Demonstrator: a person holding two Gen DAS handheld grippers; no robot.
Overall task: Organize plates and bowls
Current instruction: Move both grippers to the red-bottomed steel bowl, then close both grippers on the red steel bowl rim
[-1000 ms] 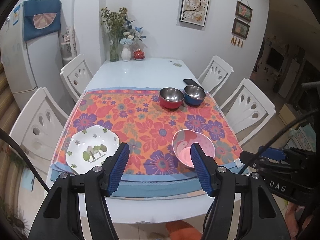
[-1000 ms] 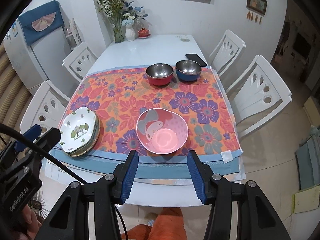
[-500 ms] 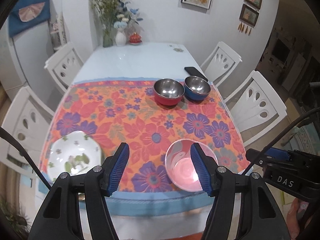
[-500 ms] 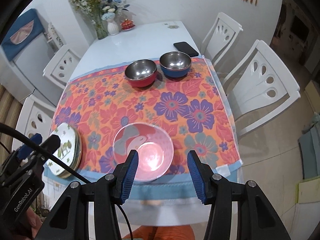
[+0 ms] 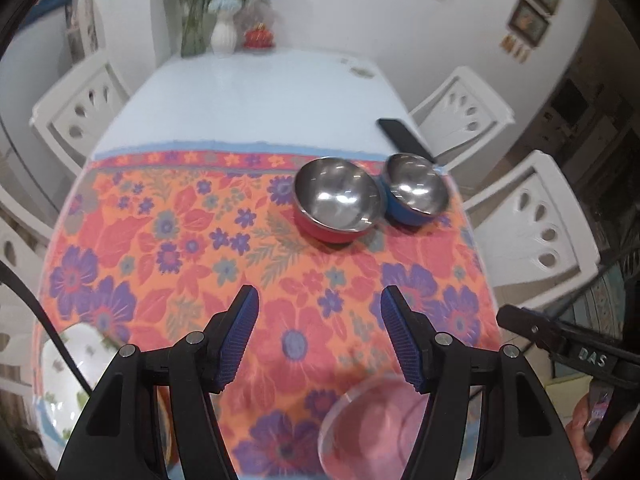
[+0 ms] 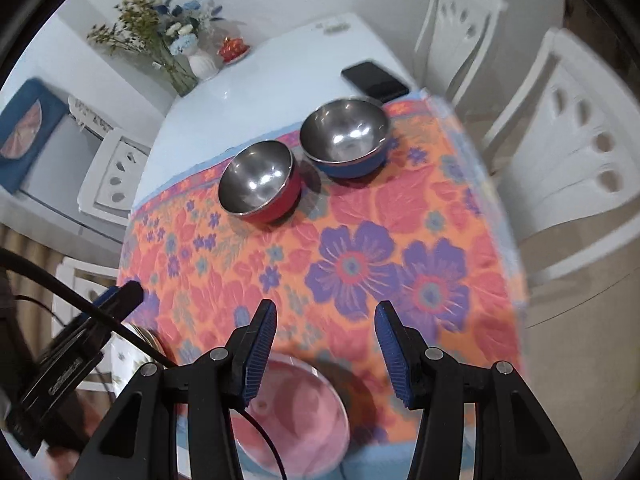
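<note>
Because nothing is stacked yet, the dishes lie spread across a floral tablecloth (image 6: 360,248) that covers the near half of a white dining table (image 5: 256,96), and both grippers hang above it empty. Nearest, the left gripper (image 5: 319,312) has its blue-padded jaws spread wide, touching nothing; the right gripper (image 6: 325,328) is equally wide and also holds nothing. Directly below them, at the table's near edge, sits a pink bowl (image 6: 292,412), partly hidden behind the right gripper's fingers in the right wrist view and blurred in the left wrist view. To its left, at the near left corner of the cloth, lies a white plate (image 5: 60,368) with a green pattern; in the right wrist view it seems to rest on at least one more plate, though that is hard to tell. Across the cloth, toward its far right, two steel-lined bowls stand touching or nearly so: a red bowl (image 5: 338,200) and a blue bowl (image 5: 416,190). They likely share a size, so nesting them looks like a sensible step. Just beyond them a black phone (image 6: 374,78) lies on the bare tabletop. At the far end stand vases of flowers (image 6: 176,40).
</note>
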